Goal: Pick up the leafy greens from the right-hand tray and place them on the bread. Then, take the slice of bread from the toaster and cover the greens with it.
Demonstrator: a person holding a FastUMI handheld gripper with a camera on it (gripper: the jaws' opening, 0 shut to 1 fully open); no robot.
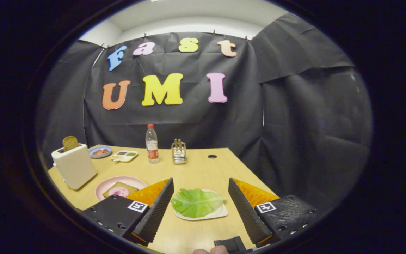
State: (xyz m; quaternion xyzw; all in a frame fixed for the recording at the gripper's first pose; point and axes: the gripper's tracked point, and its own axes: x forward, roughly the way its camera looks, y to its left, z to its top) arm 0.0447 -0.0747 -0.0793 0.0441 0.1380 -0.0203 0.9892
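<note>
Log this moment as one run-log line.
claw: open, empty | leafy greens: on tray, between fingers | toaster: bread in slot

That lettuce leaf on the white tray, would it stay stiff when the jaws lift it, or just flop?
The lettuce leaf looks thin and ruffled, so it would probably droop at both ends and weigh very little. It lies loose on the white tray, so it may slide if nudged. The open gripper frames it.
</note>
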